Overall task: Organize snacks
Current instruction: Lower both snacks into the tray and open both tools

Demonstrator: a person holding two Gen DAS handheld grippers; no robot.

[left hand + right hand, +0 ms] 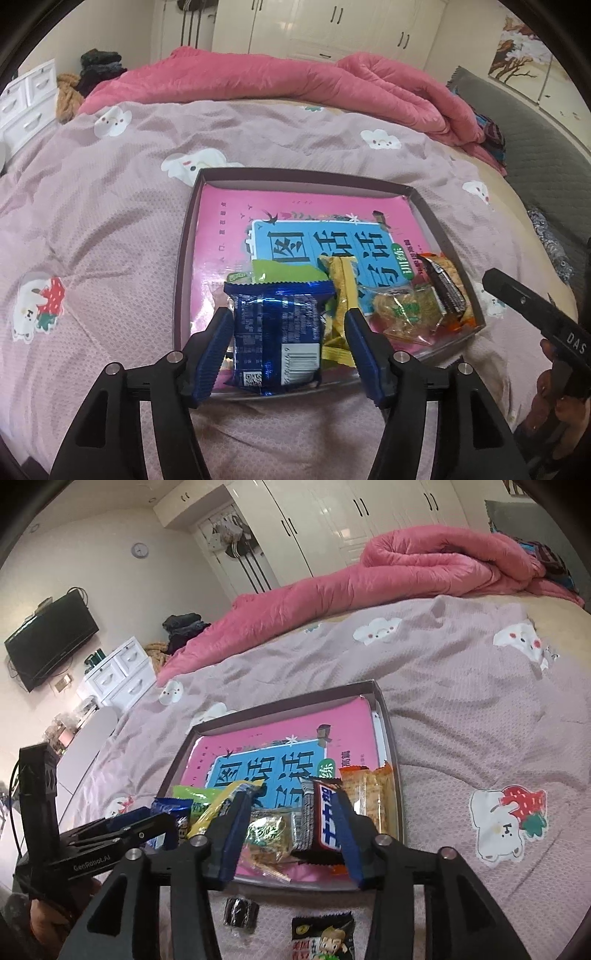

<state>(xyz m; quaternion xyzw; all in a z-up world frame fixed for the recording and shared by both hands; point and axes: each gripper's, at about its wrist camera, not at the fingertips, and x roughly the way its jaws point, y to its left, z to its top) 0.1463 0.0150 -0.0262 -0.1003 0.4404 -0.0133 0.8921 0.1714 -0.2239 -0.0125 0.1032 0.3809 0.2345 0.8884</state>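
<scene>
Blue-padded left gripper [286, 341] stood apart around a blue packet [275, 332] at the box's [184, 258] six o'clock edge, pads not pressing. Right gripper [291, 829], also parted, straddled a black bar [325, 821] toward the box's three o'clock side.

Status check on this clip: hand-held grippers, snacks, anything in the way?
Left hand-held gripper open around blue packet in tray. Right hand-held gripper open over dark bar. Two snacks outside tray. Nothing in the way.
</scene>
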